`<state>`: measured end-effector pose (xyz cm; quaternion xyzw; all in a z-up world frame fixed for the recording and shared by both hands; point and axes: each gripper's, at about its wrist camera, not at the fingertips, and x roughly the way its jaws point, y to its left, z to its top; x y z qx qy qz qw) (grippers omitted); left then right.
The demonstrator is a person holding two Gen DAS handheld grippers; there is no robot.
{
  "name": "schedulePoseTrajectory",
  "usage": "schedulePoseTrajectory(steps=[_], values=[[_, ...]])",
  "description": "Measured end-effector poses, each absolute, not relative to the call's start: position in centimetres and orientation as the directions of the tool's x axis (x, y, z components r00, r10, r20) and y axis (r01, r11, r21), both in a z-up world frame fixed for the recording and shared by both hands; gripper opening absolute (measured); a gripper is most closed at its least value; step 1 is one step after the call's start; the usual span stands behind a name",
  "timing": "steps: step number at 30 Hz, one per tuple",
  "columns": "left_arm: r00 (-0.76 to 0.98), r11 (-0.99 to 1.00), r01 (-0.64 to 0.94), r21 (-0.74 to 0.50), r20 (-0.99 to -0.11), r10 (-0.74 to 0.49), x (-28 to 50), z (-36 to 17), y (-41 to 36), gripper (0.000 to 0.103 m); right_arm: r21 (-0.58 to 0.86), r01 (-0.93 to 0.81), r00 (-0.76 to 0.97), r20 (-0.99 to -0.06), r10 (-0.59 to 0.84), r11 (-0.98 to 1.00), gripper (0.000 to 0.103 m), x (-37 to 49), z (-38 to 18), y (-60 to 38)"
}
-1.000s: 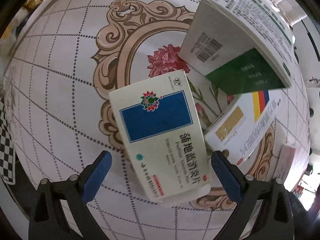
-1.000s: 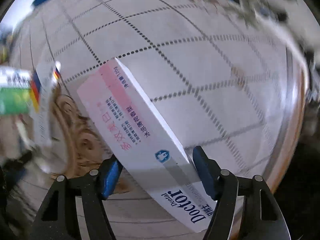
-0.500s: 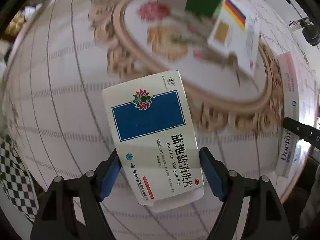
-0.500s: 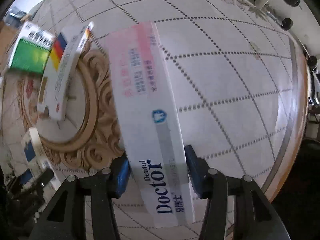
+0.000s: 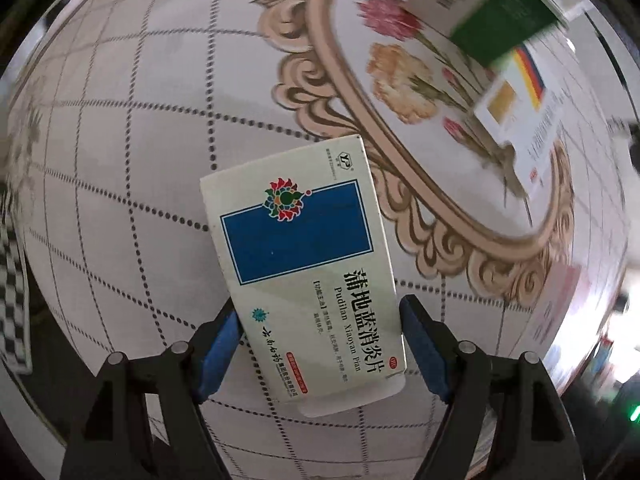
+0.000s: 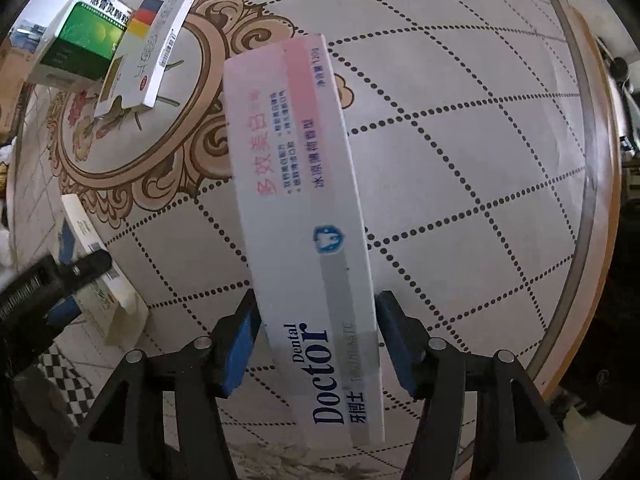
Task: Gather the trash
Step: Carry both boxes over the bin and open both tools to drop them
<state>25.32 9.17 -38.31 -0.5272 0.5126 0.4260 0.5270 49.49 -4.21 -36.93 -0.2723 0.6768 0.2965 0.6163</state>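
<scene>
My left gripper (image 5: 320,340) is shut on a white medicine box with a blue rectangle (image 5: 304,264), its blue pads pressing both long sides above the table. My right gripper (image 6: 316,340) is shut on a long white and pink toothpaste box (image 6: 300,220) marked "Dental Doctor". In the right wrist view the left gripper (image 6: 52,280) shows at the left edge with its box (image 6: 100,276). A green and white box (image 5: 492,20) and a white box with a red, yellow and black stripe (image 5: 520,120) lie on the table's flower medallion.
The round table (image 6: 460,140) has a white dotted-grid cloth with a floral oval in the middle. Its wooden rim (image 6: 600,200) curves along the right of the right wrist view. A checkered board (image 5: 12,280) lies off the table's left edge.
Both grippers have closed on their boxes and lifted them; the left has drawn back from the other boxes, and the toothpaste box now points away from the right camera.
</scene>
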Motion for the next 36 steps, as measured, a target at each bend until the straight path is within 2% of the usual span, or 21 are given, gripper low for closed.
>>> schedulePoseTrajectory(steps=[5, 11, 13, 20, 28, 36], values=[[0.135, -0.122, -0.985, -0.120, -0.983, -0.127, 23.7, -38.8, 11.3, 0.078, 0.095, -0.686, -0.096, -0.995, 0.040, 0.721, 0.062, 48.5, -36.6, -5.5], [0.098, -0.172, -0.983, -0.070, -0.983, -0.158, 23.6, -39.7, 12.8, 0.081, 0.070, -0.685, -0.062, -0.997, 0.038, 0.725, 0.062, 51.1, -36.5, -5.1], [0.069, -0.117, -0.992, -0.052, -0.987, -0.146, 25.7, -39.4, 12.8, 0.077, 0.054, -0.706, -0.032, -0.999, 0.044, 0.707, 0.053, 53.1, -36.3, -2.4], [0.002, 0.141, -0.990, -0.008, -0.999, -0.040, 26.9, -38.0, 10.1, 0.076, 0.080, -0.729, -0.027, -0.996, 0.089, 0.679, 0.051, 52.8, -34.8, -2.0], [0.005, 0.366, -0.926, 0.094, -0.966, 0.260, 23.4, -30.8, 5.7, 0.076, 0.129, -0.750, 0.001, -0.980, 0.197, 0.649, 0.051, 49.0, -30.2, -6.0], [0.183, 0.482, -0.875, -0.039, -0.949, 0.257, 17.8, -27.6, 0.5, 0.076, 0.258, -0.748, -0.061, -0.944, 0.324, 0.611, 0.051, 37.6, -27.2, -12.0]])
